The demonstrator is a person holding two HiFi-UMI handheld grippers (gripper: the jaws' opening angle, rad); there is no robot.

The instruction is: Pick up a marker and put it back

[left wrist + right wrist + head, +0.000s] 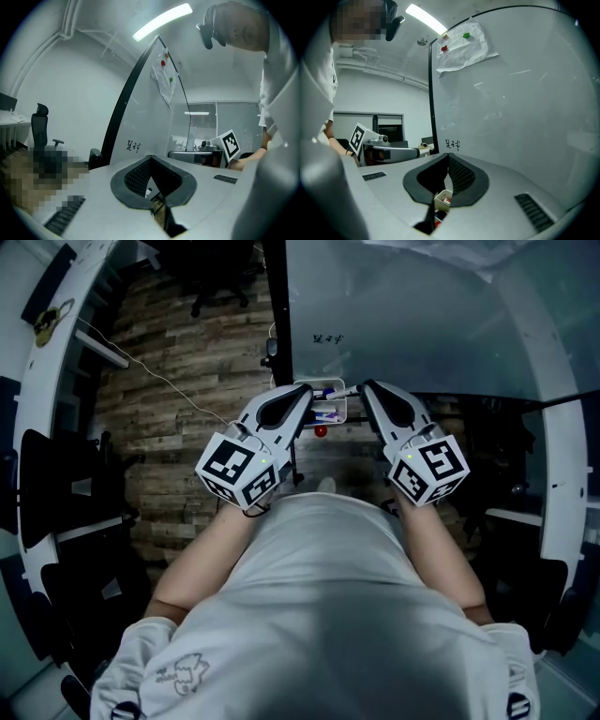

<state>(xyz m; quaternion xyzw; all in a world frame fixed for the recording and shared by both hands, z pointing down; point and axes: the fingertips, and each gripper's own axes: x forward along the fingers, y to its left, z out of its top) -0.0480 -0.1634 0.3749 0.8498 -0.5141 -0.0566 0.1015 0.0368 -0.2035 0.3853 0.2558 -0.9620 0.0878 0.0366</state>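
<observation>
White tray (343,411) mounted at whiteboard (412,324) lower edge; markers (326,394) lying inside tray.

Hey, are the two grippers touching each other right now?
Apart. In the head view the left gripper and the right gripper sit either side of the marker tray, with a clear gap between their tips.

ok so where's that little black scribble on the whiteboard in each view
Head view: the black scribble sits upper centre, on the whiteboard.
Left gripper view: the scribble is left of centre, low on the board.
Right gripper view: it is near the centre, a little below mid-height.
Shared landmark: the board's black edge, just left of the scribble in every view.
</observation>
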